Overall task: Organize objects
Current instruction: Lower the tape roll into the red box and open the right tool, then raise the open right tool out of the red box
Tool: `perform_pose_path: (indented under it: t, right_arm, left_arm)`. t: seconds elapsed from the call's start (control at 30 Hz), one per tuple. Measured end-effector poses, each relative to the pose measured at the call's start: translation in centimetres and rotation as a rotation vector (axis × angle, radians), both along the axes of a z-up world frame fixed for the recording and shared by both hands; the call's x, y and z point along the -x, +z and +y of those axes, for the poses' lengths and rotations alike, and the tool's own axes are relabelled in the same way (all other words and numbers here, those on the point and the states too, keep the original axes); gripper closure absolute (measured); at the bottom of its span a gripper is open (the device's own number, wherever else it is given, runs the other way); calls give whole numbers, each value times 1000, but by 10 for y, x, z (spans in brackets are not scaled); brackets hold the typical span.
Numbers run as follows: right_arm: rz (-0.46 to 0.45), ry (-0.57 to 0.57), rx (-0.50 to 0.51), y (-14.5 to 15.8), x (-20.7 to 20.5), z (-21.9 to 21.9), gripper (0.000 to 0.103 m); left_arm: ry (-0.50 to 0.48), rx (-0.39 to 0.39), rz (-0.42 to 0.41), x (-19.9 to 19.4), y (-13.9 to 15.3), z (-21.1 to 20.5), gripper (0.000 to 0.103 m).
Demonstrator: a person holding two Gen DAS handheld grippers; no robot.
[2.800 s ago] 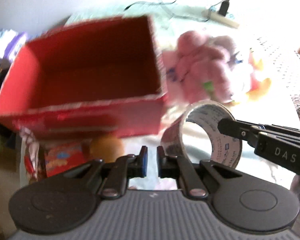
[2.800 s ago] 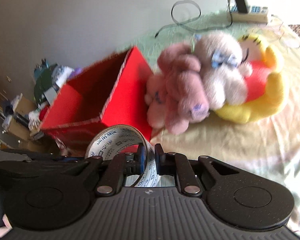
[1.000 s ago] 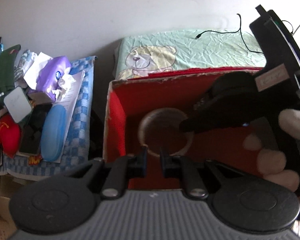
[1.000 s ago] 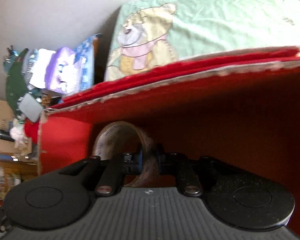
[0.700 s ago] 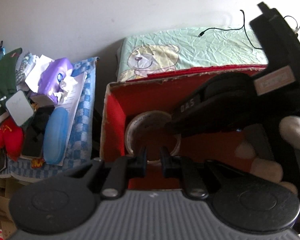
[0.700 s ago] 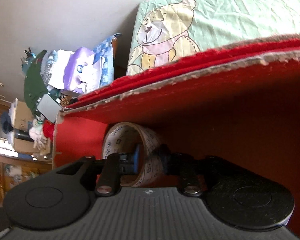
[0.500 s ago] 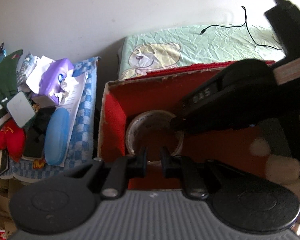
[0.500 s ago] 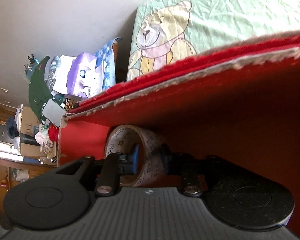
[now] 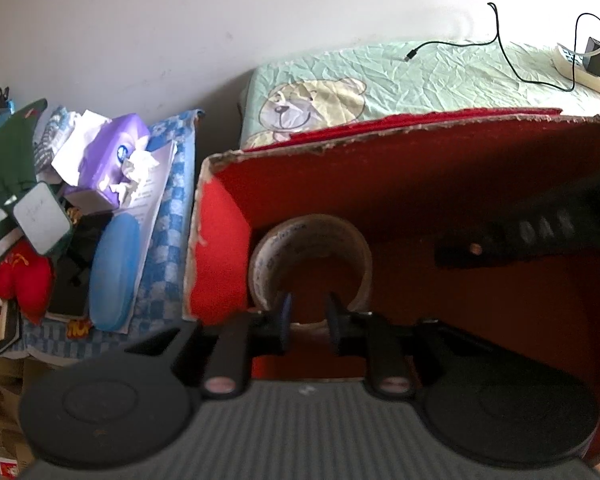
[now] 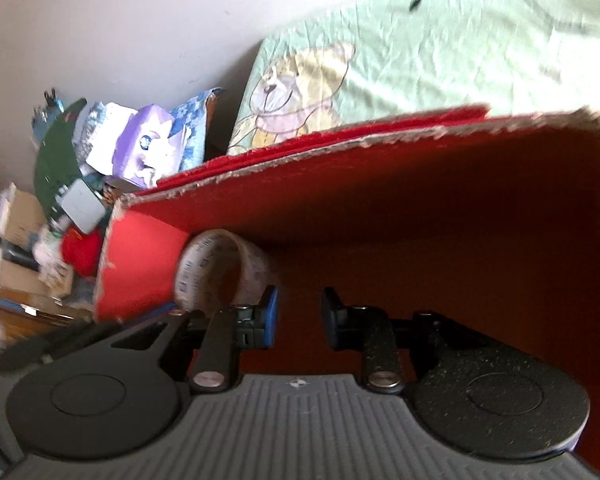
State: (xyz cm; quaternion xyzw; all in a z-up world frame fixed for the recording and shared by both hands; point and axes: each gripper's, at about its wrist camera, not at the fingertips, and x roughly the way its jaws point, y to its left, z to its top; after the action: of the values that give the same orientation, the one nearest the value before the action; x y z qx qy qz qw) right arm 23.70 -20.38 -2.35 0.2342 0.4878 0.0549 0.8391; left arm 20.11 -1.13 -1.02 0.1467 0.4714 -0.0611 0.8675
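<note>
Now tape roll (image 9: 312,264) on edge in red box (image 9: 220,240), hole toward camera.

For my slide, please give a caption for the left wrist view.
Tape roll lying inside the red box, open left tongs above it.

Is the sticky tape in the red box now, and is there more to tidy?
Done: the tape roll lies inside the red box, against its left wall. In hand: nothing; the right gripper has just opened and is clear of the roll, and the left gripper is opening, empty. Left: these views show no other loose things to pack.
</note>
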Motion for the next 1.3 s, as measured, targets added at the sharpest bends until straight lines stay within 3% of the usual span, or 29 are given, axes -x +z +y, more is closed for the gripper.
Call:
perform_pose_path:
  t: [0.3, 0.4, 0.67, 0.9, 1.3]
  right_arm:
    - [-102, -15, 84, 1, 32, -2, 76]
    - [-125, -28, 57, 4, 42, -3, 76]
    - [-224, -51, 22, 22, 77, -4, 76]
    - [-316, -44, -4, 40, 110, -8, 76]
    - [-371, 25, -67, 42, 149, -20, 75]
  left_arm:
    - [9, 2, -17, 15, 6, -3, 72]
    - [16, -12, -42, 25, 12, -4, 67]
    - [46, 11, -90, 54, 35, 1, 66]
    - [43, 56, -143, 91, 62, -1, 52]
    - [65, 132, -116, 132, 66, -8, 41]
